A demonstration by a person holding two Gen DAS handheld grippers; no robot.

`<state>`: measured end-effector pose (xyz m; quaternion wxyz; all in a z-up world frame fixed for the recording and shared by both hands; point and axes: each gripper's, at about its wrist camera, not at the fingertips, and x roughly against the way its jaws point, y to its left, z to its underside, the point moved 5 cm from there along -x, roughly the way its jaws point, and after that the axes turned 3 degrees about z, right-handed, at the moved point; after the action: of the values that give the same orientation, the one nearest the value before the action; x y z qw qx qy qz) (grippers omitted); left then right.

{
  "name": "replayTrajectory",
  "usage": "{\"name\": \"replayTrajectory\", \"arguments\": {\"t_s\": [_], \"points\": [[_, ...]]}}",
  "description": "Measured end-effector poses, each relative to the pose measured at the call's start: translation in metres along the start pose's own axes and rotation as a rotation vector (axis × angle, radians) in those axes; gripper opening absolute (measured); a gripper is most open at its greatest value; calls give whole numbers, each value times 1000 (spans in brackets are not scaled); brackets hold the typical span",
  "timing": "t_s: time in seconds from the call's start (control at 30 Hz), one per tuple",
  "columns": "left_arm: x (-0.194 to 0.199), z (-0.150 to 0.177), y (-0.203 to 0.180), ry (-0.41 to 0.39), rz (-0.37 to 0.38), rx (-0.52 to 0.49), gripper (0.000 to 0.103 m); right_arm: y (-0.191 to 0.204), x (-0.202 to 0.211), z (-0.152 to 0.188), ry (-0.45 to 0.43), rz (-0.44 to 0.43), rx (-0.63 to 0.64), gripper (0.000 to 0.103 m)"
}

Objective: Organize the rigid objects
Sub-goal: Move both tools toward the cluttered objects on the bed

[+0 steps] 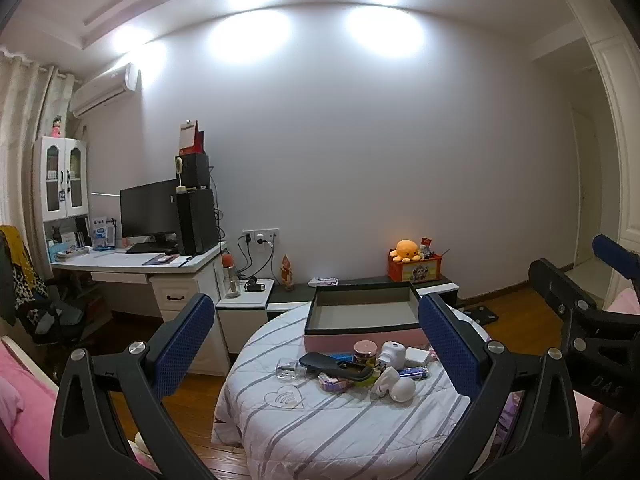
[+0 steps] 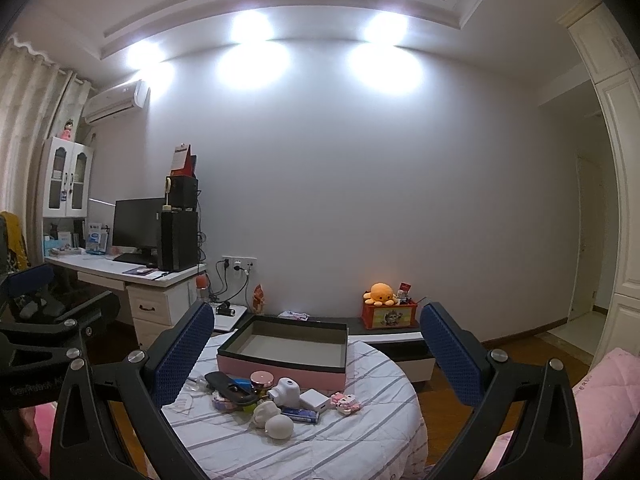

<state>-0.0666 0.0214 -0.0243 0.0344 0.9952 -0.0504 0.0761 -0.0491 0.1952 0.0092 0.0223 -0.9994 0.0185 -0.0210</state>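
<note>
Your left gripper (image 1: 316,344) hangs released, jaws spread wide with nothing between them, and your right gripper (image 2: 316,352) is just as wide and just as empty. Both hover short of the round bench (image 2: 360,440) with its striped cloth, well clear of everything on it.

Take the pink box (image 2: 280,372) as your landmark: it sits open and bare inside at the far side of the bench. The rigid things lie in a loose heap just in front of its near wall. Directly before it stands the gold-lidded jar (image 2: 262,380); to the left of that lies the long black case (image 2: 230,390). Nearer you than the jar are the white round lamp (image 2: 280,426) and the small blue tube (image 2: 300,416), and off the box's right front corner sits the white cube (image 2: 314,398), with a pink toy car (image 2: 346,402) beside it.

My judgement is that nothing is boxed yet, so begin with an outlier. The pink toy car stands free on the right, an easy reach for your right gripper; come down squarely over it, close across its narrow sides, and lift clear before crossing the box wall. Leave the tangled middle until the edges are thinned.
</note>
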Motion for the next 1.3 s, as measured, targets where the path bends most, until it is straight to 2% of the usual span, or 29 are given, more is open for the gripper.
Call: {"name": "replayTrajectory", "arguments": {"t_s": [0.73, 1.3], "points": [[-15, -6, -13, 24, 20, -22, 103, -12, -16, 4, 24, 14, -15, 103], [-66, -15, -11, 71, 20, -29, 103, -15, -62, 1, 51, 13, -25, 103]]}}
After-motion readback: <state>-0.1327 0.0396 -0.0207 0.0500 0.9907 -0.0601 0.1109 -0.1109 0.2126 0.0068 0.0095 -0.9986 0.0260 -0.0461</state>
